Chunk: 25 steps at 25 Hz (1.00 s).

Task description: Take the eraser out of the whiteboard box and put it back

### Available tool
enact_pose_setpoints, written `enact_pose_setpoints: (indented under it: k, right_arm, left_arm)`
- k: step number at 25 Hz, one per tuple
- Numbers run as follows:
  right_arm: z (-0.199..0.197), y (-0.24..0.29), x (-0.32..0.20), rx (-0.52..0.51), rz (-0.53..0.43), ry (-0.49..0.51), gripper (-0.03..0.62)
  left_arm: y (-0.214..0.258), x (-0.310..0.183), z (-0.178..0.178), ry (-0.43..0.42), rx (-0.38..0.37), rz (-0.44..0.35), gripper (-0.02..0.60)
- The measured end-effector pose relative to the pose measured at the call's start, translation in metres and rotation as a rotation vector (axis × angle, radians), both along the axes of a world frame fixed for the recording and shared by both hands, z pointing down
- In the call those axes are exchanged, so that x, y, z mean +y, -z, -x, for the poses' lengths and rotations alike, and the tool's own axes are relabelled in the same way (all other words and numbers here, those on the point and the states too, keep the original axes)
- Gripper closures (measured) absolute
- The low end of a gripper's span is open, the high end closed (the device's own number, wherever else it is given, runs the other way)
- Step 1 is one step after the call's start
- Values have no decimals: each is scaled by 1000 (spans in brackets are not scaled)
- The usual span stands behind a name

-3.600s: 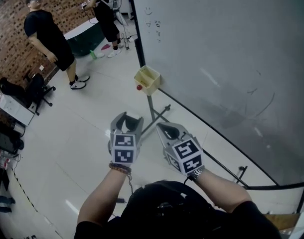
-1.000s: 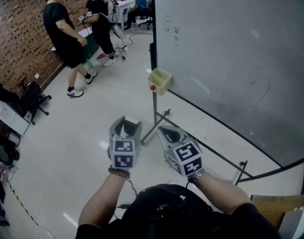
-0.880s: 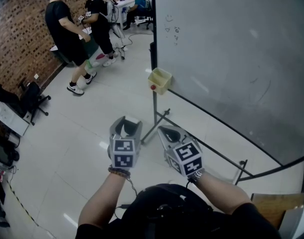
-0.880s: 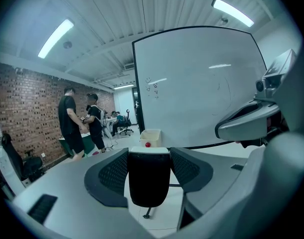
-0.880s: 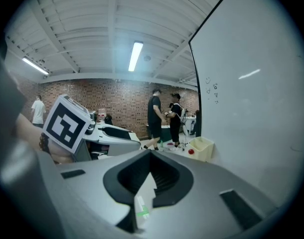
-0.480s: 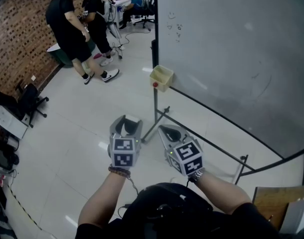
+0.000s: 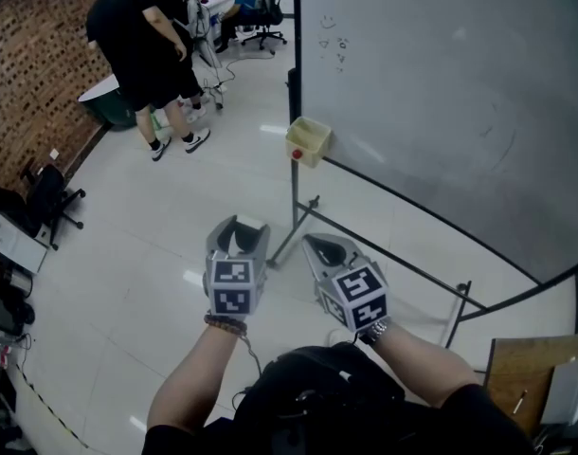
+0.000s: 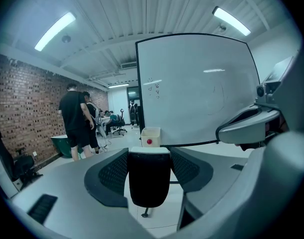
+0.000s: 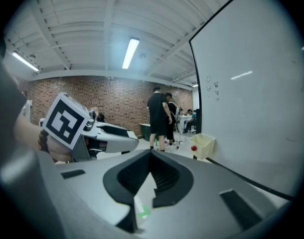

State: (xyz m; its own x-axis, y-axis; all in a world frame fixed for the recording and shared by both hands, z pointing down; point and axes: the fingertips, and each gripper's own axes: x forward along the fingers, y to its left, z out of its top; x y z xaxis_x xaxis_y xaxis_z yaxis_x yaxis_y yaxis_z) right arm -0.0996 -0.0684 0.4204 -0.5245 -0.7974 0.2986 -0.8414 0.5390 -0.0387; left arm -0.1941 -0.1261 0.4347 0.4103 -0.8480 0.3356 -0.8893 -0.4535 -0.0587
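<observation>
Holding a gripper in each hand, I look down at a pale, shiny floor point(image 7: 128, 254), with both grippers side by side in front of me. My left gripper point(image 7: 238, 233) is clamped on the eraser point(image 8: 149, 178), a dark block with a pale top edge that fills the space between the two textured pads. My right gripper point(image 7: 319, 247) is empty, its jaws pressed together. Both point toward the whiteboard point(image 7: 441, 83), a large grey-white board on a black metal stand, with a few small scribbles near its upper left corner. The whiteboard box point(image 7: 308, 140) is a small, pale yellow, open-topped container with a red dot on its front. It hangs at the board's lower left corner, well apart from both grippers. Beyond it, two people point(image 7: 142, 50) in black clothes stand close together near a brick wall point(image 7: 33, 74), and an office chair point(image 7: 262, 12) sits farther back.
</observation>
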Motion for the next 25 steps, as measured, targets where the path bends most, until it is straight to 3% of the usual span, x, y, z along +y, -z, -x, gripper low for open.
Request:
enact_pose_setpoints:
  k: [15,25]
  right_arm:
    - [4,-10,-24,10,17,-20,571]
    - [-15,-25,-73,-11,36,-40,571]
  left_arm:
    - [2,-22,0,-22,46,11,328]
    - [1,-76,-27,-58,52,11,328]
